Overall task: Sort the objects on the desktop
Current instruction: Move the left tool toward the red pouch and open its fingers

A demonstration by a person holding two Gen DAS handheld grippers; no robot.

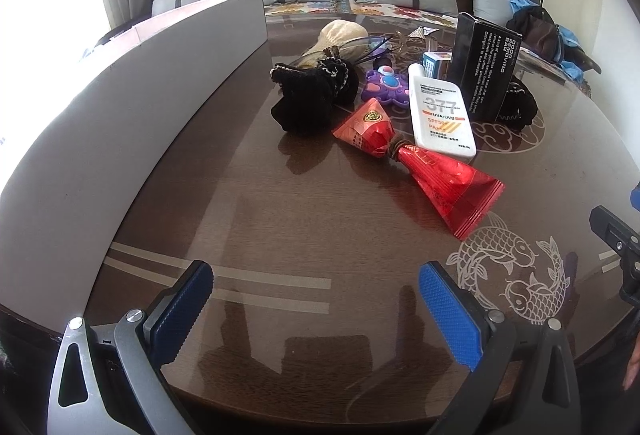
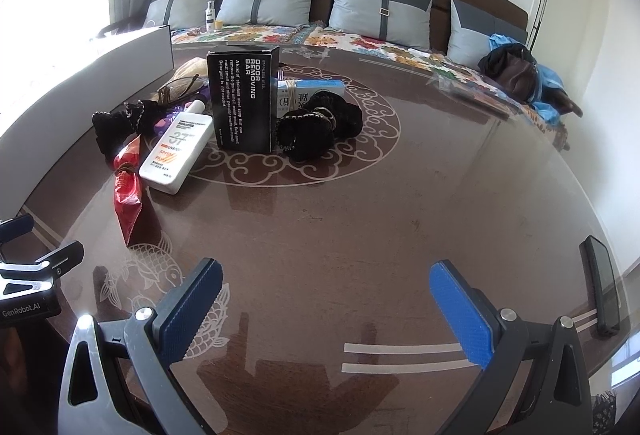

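Left gripper (image 1: 316, 311): jaws apart, nothing between the blue pads; it hovers over the near part of the table, well short of the clutter.
Right gripper (image 2: 326, 309): jaws apart, nothing held; it hovers over bare table, the pile ahead and to its left.
Table (image 1: 280, 219): dark glossy brown top with pale fish and cloud motifs; all sortable items sit grouped toward the far centre.
Red foil packets (image 1: 416, 155): two cone-shaped packets tied together at the neck, lying flat, nearest of the pile to the left gripper.
White sunscreen bottle (image 1: 440, 111): lying flat, label up, just beside the red packets and against the foot of the black box.
Black box (image 2: 244, 99): upright, printed "ODOR REMOVING BAR".
Black scrunchie, left (image 1: 312, 95): beside the red packets, near the white panel.
Black scrunchie, right (image 2: 316, 131): just right of the black box.
Purple toy (image 1: 386, 85): flat, between the left scrunchie and the bottle.
Blue-and-white carton (image 2: 316, 93): behind the right scrunchie, lying on its side.
Glasses (image 2: 180, 87): at the back of the pile, partly hidden.
White panel (image 1: 132, 83): stands along the table's left edge.
Phone (image 2: 602, 287): dark, at the table's right edge.
Sofa cushions (image 2: 380, 7): grey, lined up behind the table.
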